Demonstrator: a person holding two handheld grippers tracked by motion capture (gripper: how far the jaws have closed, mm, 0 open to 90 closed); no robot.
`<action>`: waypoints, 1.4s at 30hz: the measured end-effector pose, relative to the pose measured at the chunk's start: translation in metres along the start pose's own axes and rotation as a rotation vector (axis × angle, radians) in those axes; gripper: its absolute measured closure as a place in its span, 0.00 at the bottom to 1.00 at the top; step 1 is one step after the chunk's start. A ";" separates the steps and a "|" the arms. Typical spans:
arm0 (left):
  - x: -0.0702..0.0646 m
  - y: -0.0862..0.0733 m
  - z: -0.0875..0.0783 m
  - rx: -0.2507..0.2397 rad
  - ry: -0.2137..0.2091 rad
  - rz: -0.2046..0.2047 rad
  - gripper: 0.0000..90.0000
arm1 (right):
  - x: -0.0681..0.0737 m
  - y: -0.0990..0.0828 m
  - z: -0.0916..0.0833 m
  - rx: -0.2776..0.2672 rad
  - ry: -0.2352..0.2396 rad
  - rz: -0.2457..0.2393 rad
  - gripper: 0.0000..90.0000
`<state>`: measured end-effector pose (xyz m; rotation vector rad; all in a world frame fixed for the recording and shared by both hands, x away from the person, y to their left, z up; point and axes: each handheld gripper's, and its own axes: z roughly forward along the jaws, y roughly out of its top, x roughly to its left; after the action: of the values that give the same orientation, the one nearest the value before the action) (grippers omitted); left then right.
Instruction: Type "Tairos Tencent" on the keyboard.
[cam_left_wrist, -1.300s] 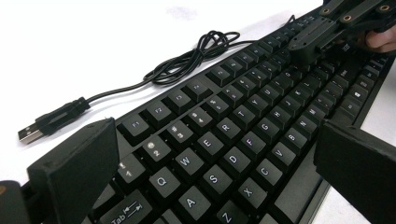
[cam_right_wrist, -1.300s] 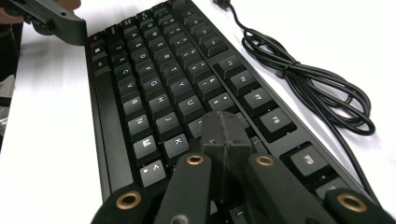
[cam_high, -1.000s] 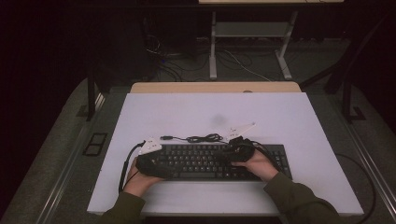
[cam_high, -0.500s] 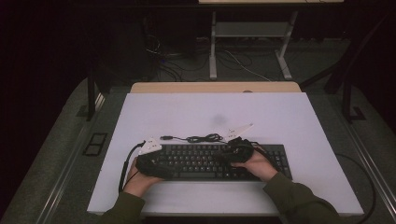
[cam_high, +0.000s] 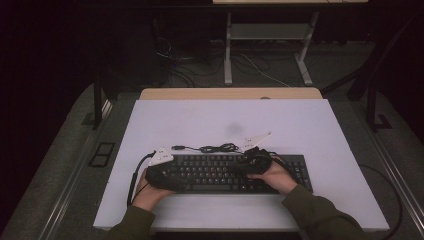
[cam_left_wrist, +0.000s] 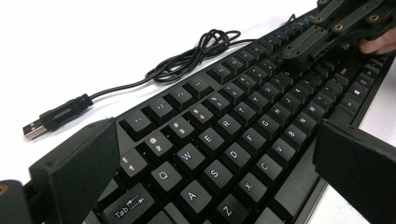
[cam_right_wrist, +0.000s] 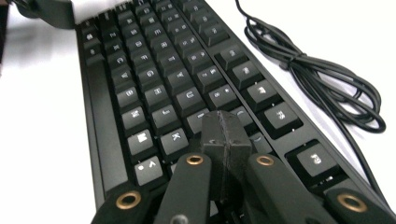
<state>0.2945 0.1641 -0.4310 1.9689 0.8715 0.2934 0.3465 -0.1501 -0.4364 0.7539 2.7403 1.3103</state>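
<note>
A black keyboard (cam_high: 215, 172) lies flat on the white table (cam_high: 225, 125), near its front edge. My left gripper (cam_high: 170, 177) is at the keyboard's left end. In the left gripper view its jaws stand wide apart over the left-hand keys (cam_left_wrist: 215, 172), and I cannot tell whether they touch them. My right gripper (cam_high: 250, 162) is shut with nothing between its jaws. Its closed tip (cam_right_wrist: 226, 133) sits on or just above the keys beside K, in the middle-right of the keyboard (cam_right_wrist: 154, 84). The left gripper view shows that same tip (cam_left_wrist: 299, 51) down on the far keys.
The keyboard's black cable (cam_high: 210, 148) lies bunched on the table just behind it, ending in a loose USB plug (cam_left_wrist: 51, 119). A person's hands and dark sleeves come in from the front edge. Beyond the table stand a dark floor, desk legs and cables.
</note>
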 end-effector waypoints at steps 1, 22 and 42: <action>0.000 0.000 0.000 0.000 -0.001 0.001 0.01 | 0.000 0.000 -0.001 0.000 -0.005 -0.003 0.99; 0.001 -0.003 -0.001 0.029 -0.006 0.014 0.26 | -0.007 0.001 -0.013 -0.112 -0.020 0.059 0.49; 0.005 -0.002 -0.001 0.065 -0.023 -0.016 0.95 | -0.008 0.000 -0.013 -0.121 -0.076 0.073 0.31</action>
<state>0.2970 0.1687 -0.4325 2.0207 0.8915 0.2355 0.3505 -0.1627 -0.4295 0.8812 2.5721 1.4145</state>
